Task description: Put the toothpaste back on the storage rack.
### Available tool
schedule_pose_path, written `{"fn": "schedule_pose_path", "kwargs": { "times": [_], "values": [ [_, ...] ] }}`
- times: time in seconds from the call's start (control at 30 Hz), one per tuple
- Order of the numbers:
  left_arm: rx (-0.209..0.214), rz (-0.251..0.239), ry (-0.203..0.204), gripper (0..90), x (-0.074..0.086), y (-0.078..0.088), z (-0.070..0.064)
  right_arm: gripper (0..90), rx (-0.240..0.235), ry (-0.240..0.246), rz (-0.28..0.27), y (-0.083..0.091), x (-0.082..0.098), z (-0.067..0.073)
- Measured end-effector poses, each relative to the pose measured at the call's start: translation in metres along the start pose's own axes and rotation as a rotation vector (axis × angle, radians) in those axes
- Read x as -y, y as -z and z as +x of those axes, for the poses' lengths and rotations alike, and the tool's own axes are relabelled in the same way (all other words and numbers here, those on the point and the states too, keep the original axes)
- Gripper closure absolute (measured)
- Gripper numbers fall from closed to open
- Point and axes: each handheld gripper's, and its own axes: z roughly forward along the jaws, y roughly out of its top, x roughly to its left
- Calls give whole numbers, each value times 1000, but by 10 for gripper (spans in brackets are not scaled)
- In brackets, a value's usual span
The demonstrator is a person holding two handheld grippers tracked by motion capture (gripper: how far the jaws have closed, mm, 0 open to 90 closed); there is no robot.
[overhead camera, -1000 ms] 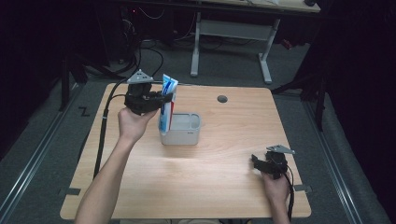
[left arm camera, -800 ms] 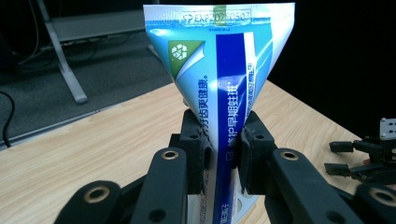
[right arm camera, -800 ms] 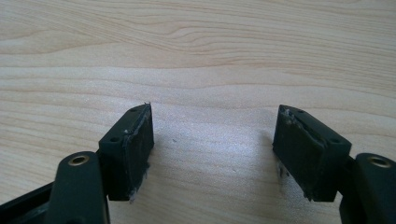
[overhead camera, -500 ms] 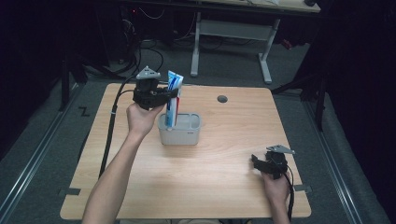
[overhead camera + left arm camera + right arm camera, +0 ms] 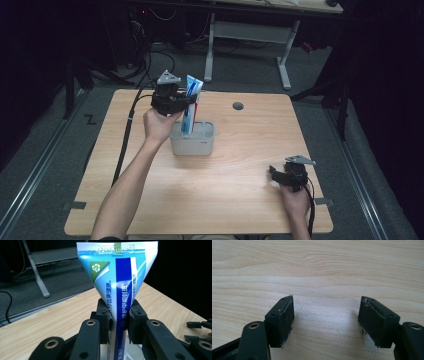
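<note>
The left gripper [image 5: 187,102] is clamped on a blue and white tube [image 5: 190,102], its two black pads pinching the tube's flat body just below the crimped end, as the left gripper view shows the tube [image 5: 117,287] flaring wide above the jaws. What has changed over the last second is the tube's place: a second ago it was held at the left edge of the grey bin [image 5: 193,145], and the hand has since carried it across, so that now it stands upright with its lower end dipping inside the bin, toward the bin's left side. The tube leans only a little; whether its bottom already touches the bin's floor cannot be told, since the bin wall hides it. The grip itself has not loosened in that time. This reads as the placing step nearly done: the tube is over its target and partly in, and what seems left is to lower it a touch and let go. If the jaws part while the tube hangs high, it may tip against the rim or topple the light bin. The right gripper [image 5: 280,175] rests on the table [image 5: 250,210] near the front right corner, well apart from the bin, jaws spread wide with nothing between them and bare wood beneath, and it has not moved.
</note>
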Motion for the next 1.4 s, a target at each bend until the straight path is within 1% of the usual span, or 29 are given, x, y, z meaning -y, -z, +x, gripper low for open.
{"fn": "schedule_pose_path", "kwargs": {
  "times": [0.13, 0.27, 0.47, 0.6, 0.7, 0.77, 0.97, 1.0, 1.1, 1.4],
  "values": [
    [-9, 11, -8, 746, 3, -6, 0, 288, 0, -1, 0, 0, 0, 0],
    [-2, 32, -14, 745, 9, -12, -1, 288, 0, -1, 0, 0, 0, 0],
    [-9, 43, -20, 744, 13, -16, -1, 288, 0, -1, 0, 0, 0, 0],
    [-6, 46, -16, 744, 15, -17, -1, 288, 0, -1, 0, 0, 0, 0],
    [-18, 52, -24, 743, 18, -18, 0, 288, 0, 1, -1, 0, 0, 0],
    [-23, 57, -22, 743, 19, -19, 0, 288, 0, 1, -1, 0, 0, 0],
    [-26, 68, -27, 739, 25, -21, 0, 288, 0, 1, -1, 0, 0, 0],
    [-26, 75, -35, 739, 26, -22, 0, 288, 0, 1, -1, 0, 0, 0],
    [-25, 83, -44, 739, 28, -24, -1, 289, 0, 0, 0, 0, 0, 0],
    [-20, 110, -41, 739, 38, -29, -2, 288, 0, 0, 0, 0, 0, 0]
  ]
}}
